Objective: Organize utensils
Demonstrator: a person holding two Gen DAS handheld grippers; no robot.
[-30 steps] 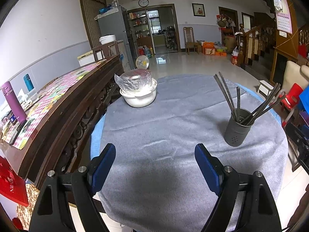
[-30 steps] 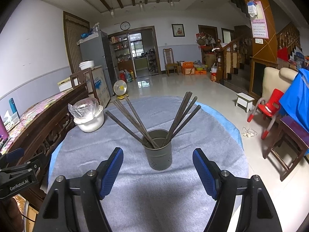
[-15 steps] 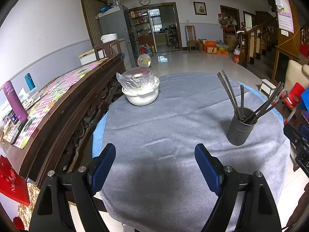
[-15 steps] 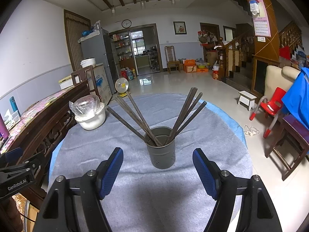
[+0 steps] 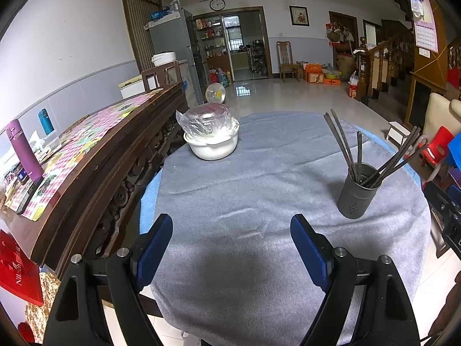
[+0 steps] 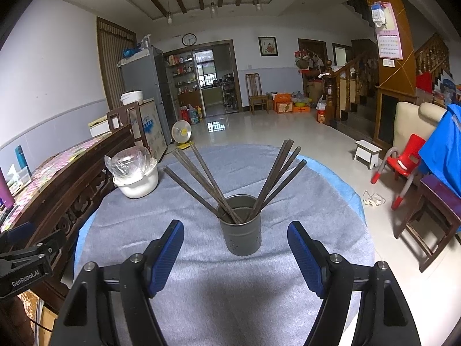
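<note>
Both tongs hang spread and empty: right tongs (image 6: 235,255) face the dark grey perforated metal holder (image 6: 241,225) at centre frame, its dark chopsticks (image 6: 201,181) fanning upward; from the left tongs (image 5: 232,248) it stands far right on the grey-clothed round worktop (image 5: 259,173), so the right hand looks nearer.

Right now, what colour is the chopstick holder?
Dark grey chopstick holder, clearest in the right wrist view.
</note>
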